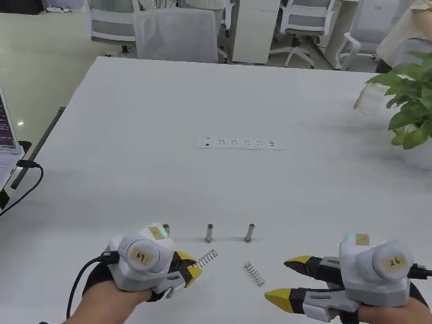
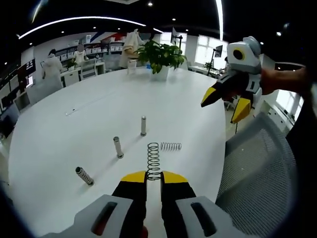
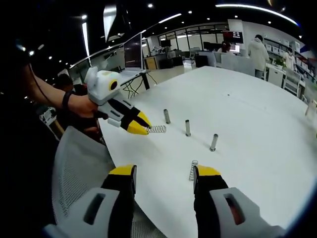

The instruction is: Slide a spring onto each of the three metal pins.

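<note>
Three metal pins stand in a row on the white table (image 1: 223,101). The middle pin (image 1: 209,233) and the right pin (image 1: 249,233) are bare. The left pin (image 2: 84,176) wears a spring and is half hidden behind my left gripper (image 1: 191,268) in the head view. That gripper is shut on one end of a second spring (image 2: 154,161), which sticks out level just in front of the pins. A third spring (image 1: 253,273) lies loose on the table. My right gripper (image 1: 288,279) hovers open just right of it, the spring (image 3: 193,170) by its right fingertip.
A white power strip (image 1: 237,143) lies mid-table beyond the pins. A potted plant (image 1: 412,101) stands at the right edge. A laptop (image 1: 4,128) and black cable (image 1: 23,182) sit off the left side. Chairs (image 1: 177,34) line the far edge.
</note>
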